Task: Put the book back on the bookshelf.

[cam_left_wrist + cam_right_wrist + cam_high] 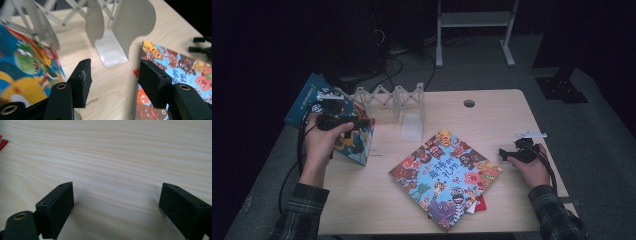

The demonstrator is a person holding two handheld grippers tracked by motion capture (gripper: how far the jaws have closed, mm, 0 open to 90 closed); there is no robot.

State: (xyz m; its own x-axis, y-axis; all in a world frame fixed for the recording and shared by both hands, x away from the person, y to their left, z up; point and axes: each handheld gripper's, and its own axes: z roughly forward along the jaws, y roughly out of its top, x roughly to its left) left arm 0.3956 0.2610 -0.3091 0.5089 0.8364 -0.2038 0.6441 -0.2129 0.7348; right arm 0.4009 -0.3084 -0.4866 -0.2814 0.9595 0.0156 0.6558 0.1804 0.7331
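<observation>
A picture book stands tilted at the left of the surface, leaning by the white folding rack. The left gripper hovers at the book's top edge; in the left gripper view its jaws stand apart with nothing between them, the book just beside the left jaw. A second, larger picture book lies flat in the middle of the surface, on top of something red. A blue book lies behind the left hand. The right gripper rests near the right edge, held by the right hand, jaws wide over bare wood.
</observation>
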